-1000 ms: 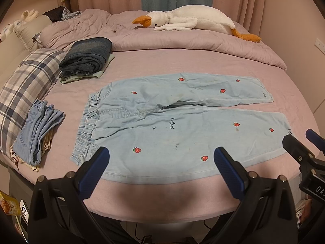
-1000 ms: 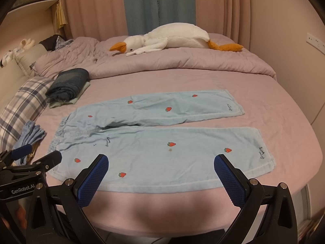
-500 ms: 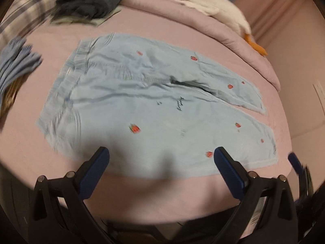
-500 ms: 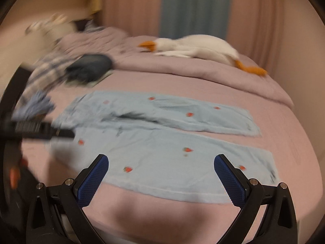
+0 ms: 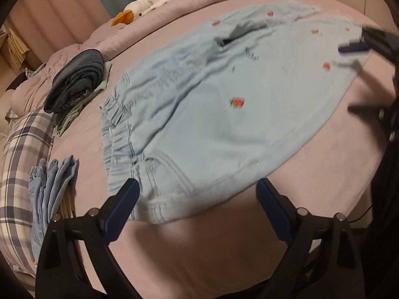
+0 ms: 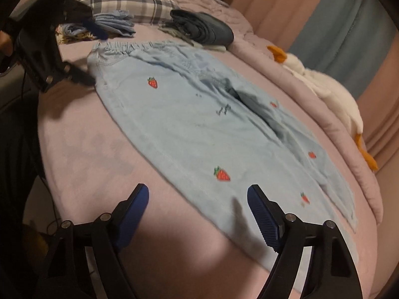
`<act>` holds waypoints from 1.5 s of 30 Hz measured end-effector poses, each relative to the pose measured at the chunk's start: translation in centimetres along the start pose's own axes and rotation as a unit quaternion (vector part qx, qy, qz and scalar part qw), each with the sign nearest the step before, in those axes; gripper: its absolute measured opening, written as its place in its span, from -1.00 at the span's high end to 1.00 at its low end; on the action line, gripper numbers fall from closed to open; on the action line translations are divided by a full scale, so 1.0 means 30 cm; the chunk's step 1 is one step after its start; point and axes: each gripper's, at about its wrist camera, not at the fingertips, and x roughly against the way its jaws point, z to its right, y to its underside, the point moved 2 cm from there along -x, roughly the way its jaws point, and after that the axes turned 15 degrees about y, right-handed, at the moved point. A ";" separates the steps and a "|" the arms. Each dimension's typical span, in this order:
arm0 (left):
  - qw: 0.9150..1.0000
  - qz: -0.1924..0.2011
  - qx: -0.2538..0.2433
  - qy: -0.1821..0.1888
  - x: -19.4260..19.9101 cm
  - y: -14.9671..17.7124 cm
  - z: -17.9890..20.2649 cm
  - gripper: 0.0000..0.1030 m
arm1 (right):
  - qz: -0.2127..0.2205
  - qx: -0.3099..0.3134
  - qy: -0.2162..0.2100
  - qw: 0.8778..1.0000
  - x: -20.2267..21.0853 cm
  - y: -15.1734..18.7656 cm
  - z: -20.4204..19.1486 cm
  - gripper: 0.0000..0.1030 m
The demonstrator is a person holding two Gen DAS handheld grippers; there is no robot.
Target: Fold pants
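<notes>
Presently the light-blue denim pants with strawberry motifs (image 5: 224, 114) lie flat on the pink bedsheet (image 5: 199, 249), long axis running from lower left to upper right of the left wrist frame. Left gripper (image 5: 197, 206), jaws wide and empty, sits just short of the waistband corner. Right gripper (image 6: 198, 211), likewise agape and empty, hovers at the near leg's edge, toward the cuffs.

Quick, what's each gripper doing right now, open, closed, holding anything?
Left gripper: open, empty, at the waistband of the light blue strawberry-print pants.
Right gripper: open, empty, over the near leg's edge.
</notes>
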 end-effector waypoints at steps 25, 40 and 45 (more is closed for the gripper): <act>0.999 0.020 -0.037 0.031 0.015 0.025 0.021 0.66 | 0.024 0.037 -0.047 0.998 -0.012 -0.029 -0.080 0.85; 0.987 0.116 0.092 0.069 0.118 -0.141 -0.099 -0.73 | -0.053 -0.167 -0.083 0.981 -0.081 -0.041 0.234 0.44; 0.986 0.037 0.122 0.109 -0.037 -0.041 -0.121 -0.34 | -0.121 -0.109 -0.075 0.984 -0.139 0.039 0.140 0.44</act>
